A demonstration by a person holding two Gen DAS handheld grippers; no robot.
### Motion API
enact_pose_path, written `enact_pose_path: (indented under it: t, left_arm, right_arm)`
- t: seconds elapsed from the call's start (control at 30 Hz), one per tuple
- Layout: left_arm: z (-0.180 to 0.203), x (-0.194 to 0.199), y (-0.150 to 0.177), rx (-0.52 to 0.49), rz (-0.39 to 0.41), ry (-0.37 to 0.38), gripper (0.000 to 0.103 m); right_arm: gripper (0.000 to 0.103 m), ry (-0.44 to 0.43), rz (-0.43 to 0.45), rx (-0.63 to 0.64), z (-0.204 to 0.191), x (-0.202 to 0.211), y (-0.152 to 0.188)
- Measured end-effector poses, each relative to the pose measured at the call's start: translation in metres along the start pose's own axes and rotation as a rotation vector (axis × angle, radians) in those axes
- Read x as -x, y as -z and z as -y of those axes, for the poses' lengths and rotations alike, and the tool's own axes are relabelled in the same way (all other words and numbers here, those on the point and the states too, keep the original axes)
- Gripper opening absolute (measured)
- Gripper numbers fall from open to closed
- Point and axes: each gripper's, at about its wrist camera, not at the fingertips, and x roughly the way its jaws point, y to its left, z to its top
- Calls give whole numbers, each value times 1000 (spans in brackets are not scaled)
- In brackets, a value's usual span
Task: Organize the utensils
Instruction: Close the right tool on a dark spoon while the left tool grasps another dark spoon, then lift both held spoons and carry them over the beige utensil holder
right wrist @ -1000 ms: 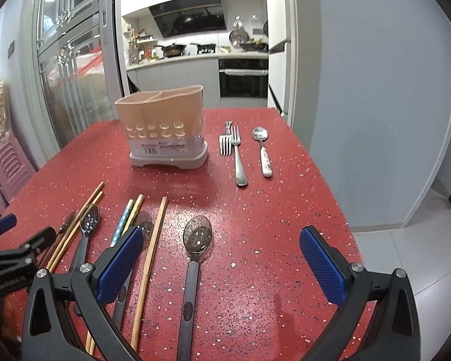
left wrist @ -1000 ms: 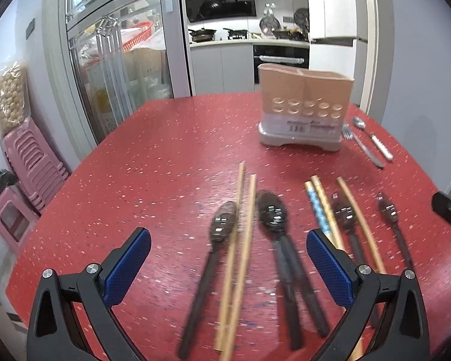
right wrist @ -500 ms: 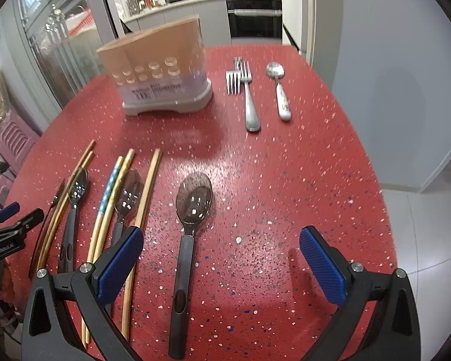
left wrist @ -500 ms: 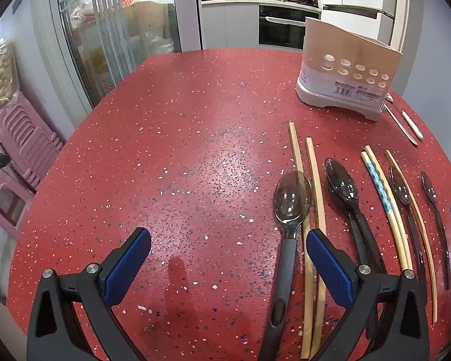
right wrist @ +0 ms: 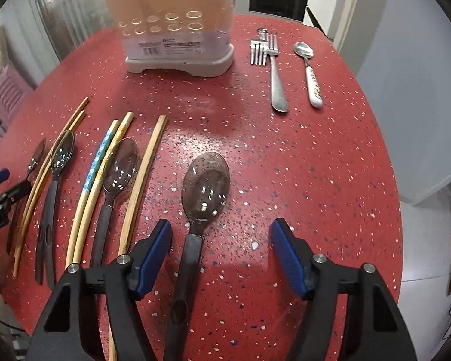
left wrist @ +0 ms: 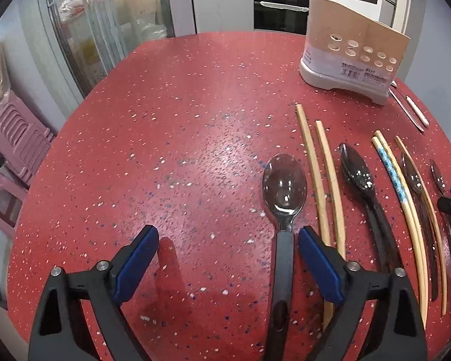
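Several dark plastic spoons and wooden chopsticks lie in a row on the red speckled table (left wrist: pixel 180 138). My left gripper (left wrist: pixel 228 258) is open, low over the table, and the handle of the leftmost dark spoon (left wrist: pixel 284 186) lies between its fingers, close to the right one. My right gripper (right wrist: pixel 222 252) is open, with the handle of the rightmost dark spoon (right wrist: pixel 206 185) between its fingers, nearer the left one. A beige utensil holder (left wrist: pixel 353 51) stands at the back; it also shows in the right wrist view (right wrist: pixel 177 24).
A metal fork (right wrist: pixel 275 69) and a white-handled spoon (right wrist: pixel 309 72) lie right of the holder. Chopsticks (left wrist: pixel 318 174) and more dark spoons (left wrist: pixel 360 186) lie between the two grippers. Pink stools (left wrist: pixel 12 138) stand left of the table. The table edge curves close on the right (right wrist: pixel 397 180).
Both grippers have dropped lower and closer to the table. The left has shifted so the leftmost spoon handle lies between its fingers; the right now straddles the rightmost spoon handle.
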Motion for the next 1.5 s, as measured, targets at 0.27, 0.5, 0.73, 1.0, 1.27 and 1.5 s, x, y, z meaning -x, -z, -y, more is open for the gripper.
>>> enact_pose_path:
  t: [0.27, 0.5, 0.73, 1.0, 1.27, 1.5]
  left_arm:
    - [18, -3, -17, -60, -65, 64, 81]
    - [43, -3, -27, -149, -120, 120, 36]
    - [40, 17, -22, -49, -31, 157, 36]
    - [40, 61, -43, 9, 102, 186, 36]
    - [44, 98, -95, 55, 243, 238, 36]
    - [56, 111, -161, 70, 369, 230, 36]
  right_arm:
    - [51, -26, -50, 31, 0, -3, -15]
    - [25, -65, -62, 52, 2, 0, -18]
    - [13, -181, -53, -11, 14, 5, -14]
    - [13, -266, 51, -31, 21, 37, -24]
    - [13, -334, 187, -55, 33, 82, -69]
    - [13, -343, 342, -72, 38, 104, -127]
